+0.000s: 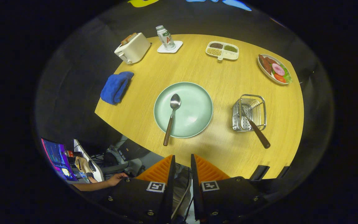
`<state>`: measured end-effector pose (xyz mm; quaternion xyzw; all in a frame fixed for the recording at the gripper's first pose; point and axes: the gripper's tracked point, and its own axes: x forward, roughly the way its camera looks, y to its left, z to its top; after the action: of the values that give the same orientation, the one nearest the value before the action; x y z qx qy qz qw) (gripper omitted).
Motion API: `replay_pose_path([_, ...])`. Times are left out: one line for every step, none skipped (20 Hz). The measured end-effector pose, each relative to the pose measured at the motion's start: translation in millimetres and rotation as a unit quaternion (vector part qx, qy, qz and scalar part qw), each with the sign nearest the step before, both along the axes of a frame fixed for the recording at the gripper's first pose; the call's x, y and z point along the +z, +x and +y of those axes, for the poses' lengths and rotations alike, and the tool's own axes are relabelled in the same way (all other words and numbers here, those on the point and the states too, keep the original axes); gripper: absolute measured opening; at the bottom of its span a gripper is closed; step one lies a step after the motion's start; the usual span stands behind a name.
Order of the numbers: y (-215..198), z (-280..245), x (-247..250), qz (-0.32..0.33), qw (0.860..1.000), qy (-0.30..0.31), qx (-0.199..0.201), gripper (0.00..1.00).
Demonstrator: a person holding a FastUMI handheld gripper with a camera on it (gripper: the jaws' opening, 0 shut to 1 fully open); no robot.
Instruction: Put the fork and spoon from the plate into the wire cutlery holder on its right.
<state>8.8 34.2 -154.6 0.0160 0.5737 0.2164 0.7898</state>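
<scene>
A pale green plate point(194, 112) lies in the middle of the wooden table. On its left part rests the spoon point(171, 117), bowl pointing away, brown handle hanging over the near rim. Right of the plate stands the wire cutlery holder point(250, 112) with the fork point(255, 127) leaning in it, brown handle sticking out toward me. My gripper point(182, 160) hovers high above the table's near edge, well short of the plate. Its orange fingers point(160, 169) stand a narrow gap apart with nothing between them.
Along the far side sit a white toaster point(133, 48), a bottle on a white coaster point(166, 39), a divided snack tray point(222, 50) and an oval dish of food point(274, 69). A blue cloth point(116, 87) lies near the left edge. A person's hand point(117, 179) and a screen point(57, 158) are below left.
</scene>
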Motion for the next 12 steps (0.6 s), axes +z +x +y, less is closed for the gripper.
replay_pose_path([-0.1, 8.3, -5.7, 0.008, 1.000, 0.005, 0.001, 0.28])
replay_pose_path([1.3, 15.5, -12.0, 0.015, 1.000, 0.007, 0.002, 0.28])
replay_pose_path([2.7, 21.3, -19.3, 0.022, 1.000, 0.007, 0.002, 0.28])
replay_pose_path([3.1, 28.4, -29.3, 0.031, 0.999, 0.007, 0.004, 0.29])
replay_pose_path([4.3, 34.6, -31.1, 0.038, 0.999, 0.010, 0.004, 0.47])
replay_pose_path([4.6, 41.7, -38.7, 0.045, 0.999, 0.014, 0.004, 0.49])
replay_pose_path([5.3, 45.9, -46.5, 0.053, 0.999, 0.014, -0.001, 0.49])
replay_pose_path([6.8, 52.7, -53.3, 0.058, 0.998, 0.019, -0.002, 0.49])
replay_pose_path([8.0, 57.1, -60.3, 0.065, 0.998, 0.018, -0.005, 0.49])
replay_pose_path([9.4, 61.2, -67.0, 0.070, 0.997, 0.019, -0.008, 0.49])
replay_pose_path([10.5, 65.0, -73.9, 0.075, 0.997, 0.018, -0.010, 0.49])
replay_pose_path([10.3, 66.9, -81.0, 0.082, 0.996, 0.015, -0.012, 0.49])
